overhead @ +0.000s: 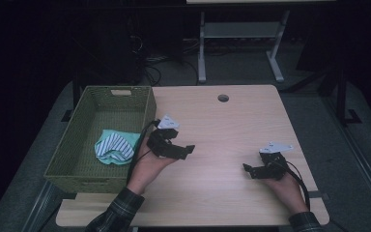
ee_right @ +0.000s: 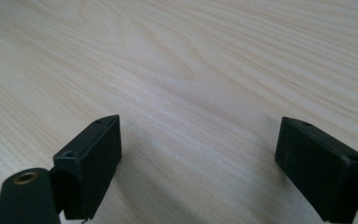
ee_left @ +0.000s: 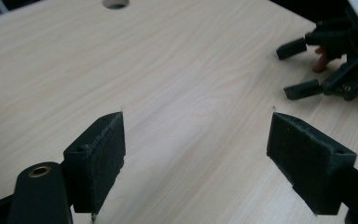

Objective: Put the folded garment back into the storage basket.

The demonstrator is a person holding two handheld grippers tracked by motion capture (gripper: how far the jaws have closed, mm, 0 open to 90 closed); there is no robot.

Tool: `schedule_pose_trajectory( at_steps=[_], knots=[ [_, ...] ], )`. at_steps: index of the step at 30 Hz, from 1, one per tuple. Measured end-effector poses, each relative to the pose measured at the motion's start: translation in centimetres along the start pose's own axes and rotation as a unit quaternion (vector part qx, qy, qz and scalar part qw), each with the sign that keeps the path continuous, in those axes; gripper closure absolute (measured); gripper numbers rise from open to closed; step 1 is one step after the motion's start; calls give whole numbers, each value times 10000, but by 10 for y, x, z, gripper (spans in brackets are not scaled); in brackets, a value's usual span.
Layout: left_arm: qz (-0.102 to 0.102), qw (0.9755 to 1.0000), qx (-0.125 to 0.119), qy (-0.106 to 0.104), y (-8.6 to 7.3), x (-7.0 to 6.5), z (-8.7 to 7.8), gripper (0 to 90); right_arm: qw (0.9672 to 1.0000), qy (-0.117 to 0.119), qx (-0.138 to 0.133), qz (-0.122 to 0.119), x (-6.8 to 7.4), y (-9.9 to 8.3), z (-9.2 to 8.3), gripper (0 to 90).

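My left gripper (overhead: 186,151) hovers over the wooden table (overhead: 222,125) just right of the green woven basket (overhead: 79,164), open with nothing between its jaws (ee_left: 196,158). My right gripper (overhead: 249,170) sits low near the table's front right, also open and empty (ee_right: 198,163). In the left gripper view the right gripper (ee_left: 300,67) shows at the upper right, jaws apart. A folded cloth (overhead: 116,147), white with dark stripes over mint green, lies inside the basket.
The basket stands at the table's left edge. A round cable hole (overhead: 223,98) is near the table's far edge. Beyond the table stand a grey metal frame (overhead: 239,43) and cables on the floor.
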State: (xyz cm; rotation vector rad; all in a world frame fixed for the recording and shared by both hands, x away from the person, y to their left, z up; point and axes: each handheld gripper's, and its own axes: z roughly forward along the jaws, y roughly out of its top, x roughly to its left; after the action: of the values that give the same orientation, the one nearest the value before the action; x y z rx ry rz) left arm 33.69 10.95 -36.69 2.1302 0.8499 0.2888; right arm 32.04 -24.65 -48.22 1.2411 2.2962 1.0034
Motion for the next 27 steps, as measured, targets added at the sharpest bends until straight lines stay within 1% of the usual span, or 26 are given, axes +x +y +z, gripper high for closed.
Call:
schedule_pose_trajectory(
  at_steps=[2, 4, 6, 8, 10, 11, 12, 13, 15, 18, 19, 20, 21, 24, 25, 26, 27],
  knots=[
    [82, 9999, 91, -21, -3, -6, 10, 187, 10000, 1, -4, -9, 0, 0, 0, 140],
    [162, 9997, 159, 17, -6, -11, 19, 187, 10000, 1, 0, -2, 0, 0, 0, 141],
    [153, 9996, 236, 6, -11, -14, 29, 186, 10000, 1, -1, -3, 0, 0, 0, 140],
    [167, 9993, 319, 42, -16, -16, 37, 186, 10000, 2, -4, -10, 0, 0, 0, 141],
    [154, 9992, 357, 52, -21, -16, 45, 186, 10000, 1, -4, -12, 0, 0, 0, 141],
    [169, 9989, 436, 51, -25, -15, 50, 185, 10000, 2, -3, -12, 0, 0, 0, 140],
    [135, 9988, 467, 50, -27, -15, 53, 186, 10000, 4, -7, -20, 0, 0, 0, 141],
    [198, 9984, 526, 77, -30, -14, 56, 186, 10000, 7, -9, -26, 0, 0, 0, 141],
    [188, 9977, 643, 84, -35, -13, 62, 185, 10000, 8, -11, -33, 0, 0, 0, 140],
    [168, 9971, 739, 118, -41, -10, 70, 185, 10000, 10, -11, -30, 0, 0, 0, 141],
    [148, 9967, 788, 153, -45, -9, 73, 185, 10000, 12, -9, -30, 0, 0, 0, 141],
    [186, 9961, 836, 195, -46, -8, 75, 185, 10000, 13, -11, -31, 0, 0, 0, 140],
    [182, 9954, 919, 196, -49, -7, 78, 185, 10000, 14, -10, -32, 0, 0, 0, 141],
    [190, 9944, 1007, 253, -55, -8, 84, 185, 10000, 20, -15, -37, 0, 0, 0, 141],
    [240, 9937, 1066, 253, -57, -7, 85, 185, 10000, 23, -13, -38, 0, 0, 0, 140],
    [235, 9944, 988, 297, -57, -8, 86, 173, 10000, 23, -14, -39, 0, 0, 0, 141],
    [335, 9936, 1028, 327, -58, -9, 86, 172, 10000, 24, -14, -41, 0, 0, 0, 141]
  ],
)
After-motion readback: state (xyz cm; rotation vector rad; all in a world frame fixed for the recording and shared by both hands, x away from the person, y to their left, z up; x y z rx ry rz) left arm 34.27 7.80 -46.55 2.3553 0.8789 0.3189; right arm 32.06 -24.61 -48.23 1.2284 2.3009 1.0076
